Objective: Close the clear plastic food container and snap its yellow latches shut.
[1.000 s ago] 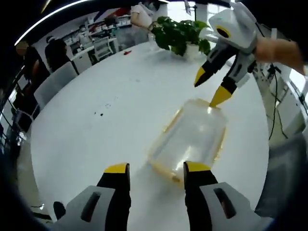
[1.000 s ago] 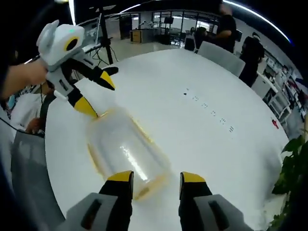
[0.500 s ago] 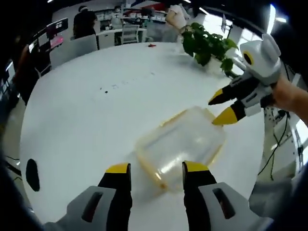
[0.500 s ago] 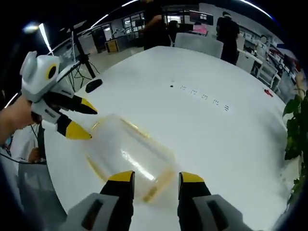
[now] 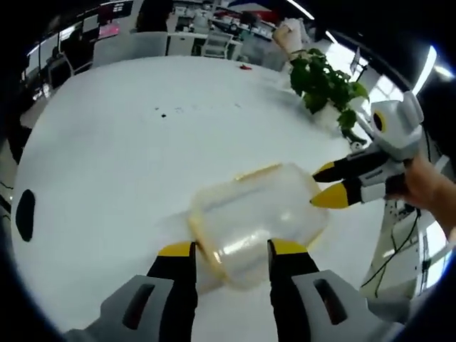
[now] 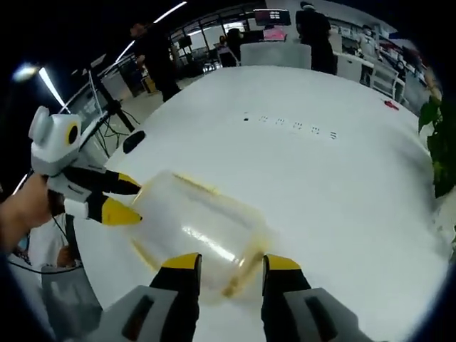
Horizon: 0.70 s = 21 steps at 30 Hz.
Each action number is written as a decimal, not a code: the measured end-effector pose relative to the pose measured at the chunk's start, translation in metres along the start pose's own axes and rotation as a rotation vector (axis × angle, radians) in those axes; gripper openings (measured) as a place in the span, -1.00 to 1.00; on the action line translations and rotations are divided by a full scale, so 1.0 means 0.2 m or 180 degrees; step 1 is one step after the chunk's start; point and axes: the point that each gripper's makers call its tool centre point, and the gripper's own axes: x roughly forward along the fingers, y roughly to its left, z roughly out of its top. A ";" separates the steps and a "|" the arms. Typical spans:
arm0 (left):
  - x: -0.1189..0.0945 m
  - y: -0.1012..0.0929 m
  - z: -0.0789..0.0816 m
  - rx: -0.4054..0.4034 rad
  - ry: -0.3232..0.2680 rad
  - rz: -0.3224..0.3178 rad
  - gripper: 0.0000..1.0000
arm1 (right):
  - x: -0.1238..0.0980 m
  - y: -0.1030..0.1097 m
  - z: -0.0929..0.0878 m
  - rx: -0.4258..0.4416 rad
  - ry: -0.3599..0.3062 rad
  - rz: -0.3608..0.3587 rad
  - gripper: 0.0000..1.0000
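On the white round table [image 5: 107, 157] the clear plastic container [image 5: 253, 217] lies low and long, with its lid already down and a yellow rim running around the edge; it sits just in front of the left gripper [image 5: 228, 249], near 6 o'clock in the left gripper view. The jaws of this gripper stand apart, one on each side of the near end of the container, and I cannot tell if they touch it. At about 3 o'clock in the same view comes the right gripper [image 5: 326, 184], also with its yellow tips a little apart, and the lower tip is at the far end of the container, touching it or nearly so. In the right gripper view the same container [image 6: 196, 228] is again at the bottom, between that gripper's own parted jaws [image 6: 226, 262], and the left gripper [image 6: 122, 199] reaches in from 9 o'clock, held by a hand [image 6: 25, 210]. I think the two grippers are put at opposite ends so that one can steady the box while the other presses a latch. The latches themselves are too blurred to read, so I cannot say which are snapped. A green plant [image 5: 324, 82] stands well apart toward 1 o'clock, and small dark marks [image 6: 292, 127] lie far on the table.
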 end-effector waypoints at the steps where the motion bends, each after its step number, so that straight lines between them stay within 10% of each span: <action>1: 0.00 0.00 0.00 -0.0021 0.0010 -0.0005 -0.25 | 0.00 0.00 0.00 0.0058 0.0000 0.0010 -0.35; 21: 0.02 -0.02 -0.04 -0.0147 -0.0050 -0.0061 -0.31 | 0.01 0.03 -0.02 0.0344 0.0017 0.0073 -0.48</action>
